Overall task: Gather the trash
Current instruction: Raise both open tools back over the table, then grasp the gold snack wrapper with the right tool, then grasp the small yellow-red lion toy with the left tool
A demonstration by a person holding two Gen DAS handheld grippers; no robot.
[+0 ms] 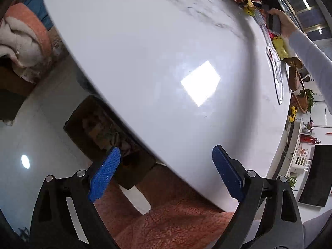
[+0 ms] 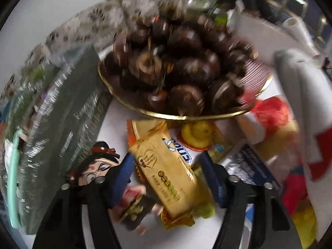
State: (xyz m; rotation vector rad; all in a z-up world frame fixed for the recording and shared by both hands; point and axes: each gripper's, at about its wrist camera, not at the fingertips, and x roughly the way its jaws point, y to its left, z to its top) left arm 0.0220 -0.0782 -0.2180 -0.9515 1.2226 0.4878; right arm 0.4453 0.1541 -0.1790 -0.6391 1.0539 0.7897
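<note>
The left gripper [image 1: 166, 174] hangs spread wide and empty over the glossy white marble table [image 1: 145, 62]. Across it, the right gripper [image 2: 166, 178] straddles a gold foil snack wrapper [image 2: 166, 166] lying just below a gold-rimmed bowl of dark brown chestnuts [image 2: 176, 72]; whether its blue pads actually press the wrapper, I cannot tell.

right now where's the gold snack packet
In the right wrist view, the gold snack packet lies low and centre on the table, between the right claw's blue fingers, just below the gold-rimmed bowl of brown chestnuts.
</note>
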